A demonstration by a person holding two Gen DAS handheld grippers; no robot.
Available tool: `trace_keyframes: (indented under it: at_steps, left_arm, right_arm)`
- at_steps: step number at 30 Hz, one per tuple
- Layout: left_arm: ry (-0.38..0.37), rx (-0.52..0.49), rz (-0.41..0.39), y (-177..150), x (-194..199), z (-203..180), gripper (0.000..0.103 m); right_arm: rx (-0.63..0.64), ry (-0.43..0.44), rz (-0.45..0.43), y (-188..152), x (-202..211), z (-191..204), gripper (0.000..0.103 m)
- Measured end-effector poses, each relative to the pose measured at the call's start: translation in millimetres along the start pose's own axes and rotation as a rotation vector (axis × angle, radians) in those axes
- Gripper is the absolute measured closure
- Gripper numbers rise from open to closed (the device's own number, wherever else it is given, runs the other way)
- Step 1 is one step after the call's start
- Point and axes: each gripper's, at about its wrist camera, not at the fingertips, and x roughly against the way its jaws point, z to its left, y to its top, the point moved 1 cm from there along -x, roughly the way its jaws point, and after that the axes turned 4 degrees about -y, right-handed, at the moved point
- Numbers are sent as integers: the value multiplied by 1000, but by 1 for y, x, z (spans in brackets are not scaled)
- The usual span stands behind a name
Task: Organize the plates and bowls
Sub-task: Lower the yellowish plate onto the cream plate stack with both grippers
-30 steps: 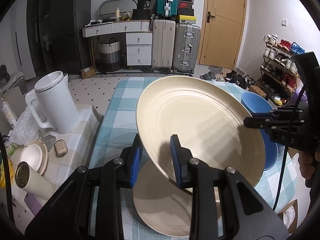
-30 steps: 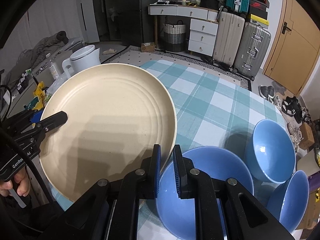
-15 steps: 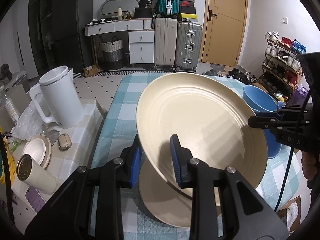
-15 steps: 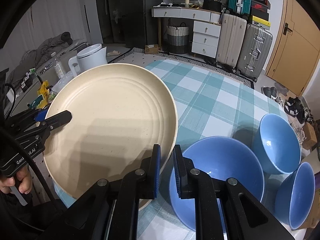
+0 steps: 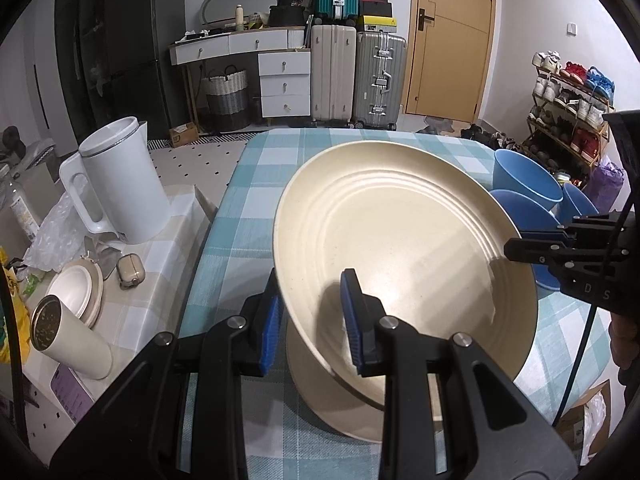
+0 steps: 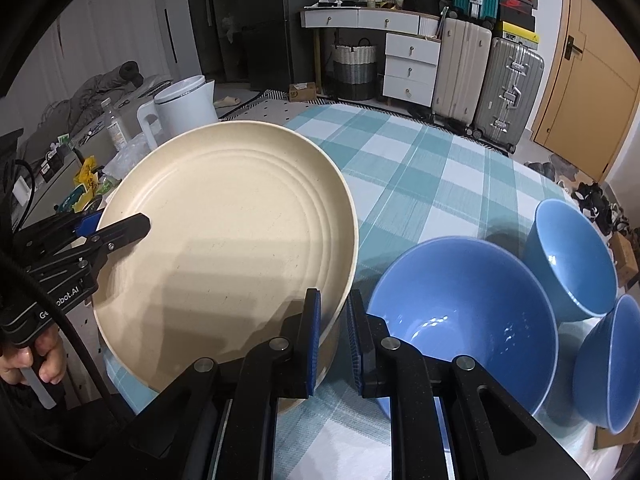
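Note:
A large cream plate (image 5: 404, 248) (image 6: 232, 248) is held tilted above the checked table between both grippers. My left gripper (image 5: 314, 316) is shut on its near-left rim; it shows in the right wrist view (image 6: 120, 228). My right gripper (image 6: 334, 340) is shut on the opposite rim; it shows in the left wrist view (image 5: 532, 246). A second cream plate (image 5: 332, 396) lies on the table right under the held one. Three blue bowls stand on the table at the right: a large one (image 6: 468, 320) and two smaller ones (image 6: 572, 256) (image 6: 612, 364).
A white kettle (image 5: 120, 184), a tumbler (image 5: 68, 336), a small lid dish (image 5: 76, 292) and an earbud case (image 5: 130, 270) sit on a side table left of the main table (image 6: 420, 168). Suitcases, drawers and a shoe rack stand beyond.
Both grippers have lifted the cream plate a little higher and nearer level above the lower plate. The grip on the rim is unchanged.

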Motion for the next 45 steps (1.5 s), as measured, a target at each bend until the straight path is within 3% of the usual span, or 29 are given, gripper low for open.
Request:
trace_keyframes:
  at_steps: [45]
  left_arm:
    - [12,-25,126,-61,-70,15,75]
  right_arm:
    - [-15,-32,81,-42,-46,14,89]
